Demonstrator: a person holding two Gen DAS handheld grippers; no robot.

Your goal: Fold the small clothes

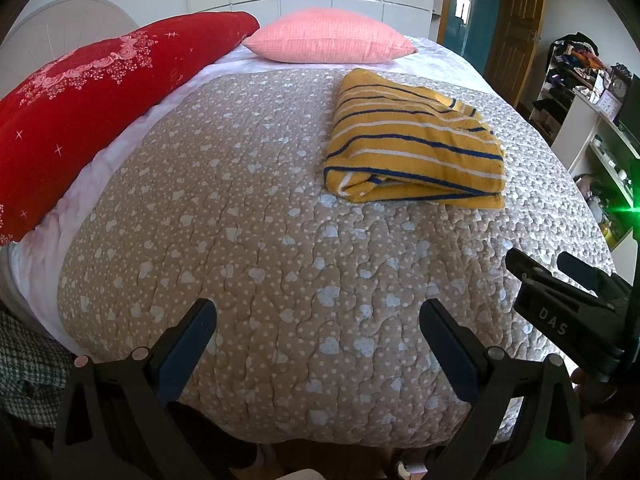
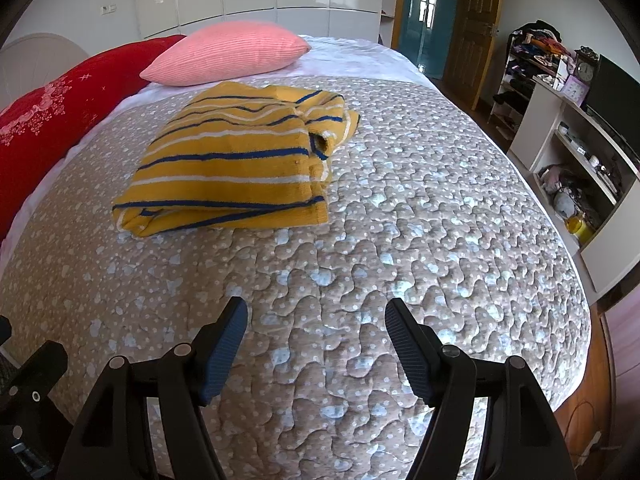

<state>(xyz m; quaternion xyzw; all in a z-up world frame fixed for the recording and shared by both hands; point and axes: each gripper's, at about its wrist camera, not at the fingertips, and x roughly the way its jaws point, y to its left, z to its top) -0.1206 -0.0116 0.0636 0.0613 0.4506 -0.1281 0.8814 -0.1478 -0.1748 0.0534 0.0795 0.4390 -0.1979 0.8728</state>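
A yellow garment with blue and white stripes (image 1: 412,140) lies folded in a thick stack on the beige quilted bedspread (image 1: 256,240). It also shows in the right wrist view (image 2: 236,168), left of centre. My left gripper (image 1: 318,316) is open and empty, held above the quilt well short of the garment. My right gripper (image 2: 316,316) is open and empty too, over the quilt nearer than the garment. The right gripper's body shows at the right edge of the left wrist view (image 1: 568,312).
A red floral pillow (image 1: 92,108) and a pink pillow (image 1: 328,40) lie at the head of the bed. White shelves with clutter (image 2: 576,160) stand to the right of the bed. A wooden door (image 2: 476,28) is at the back.
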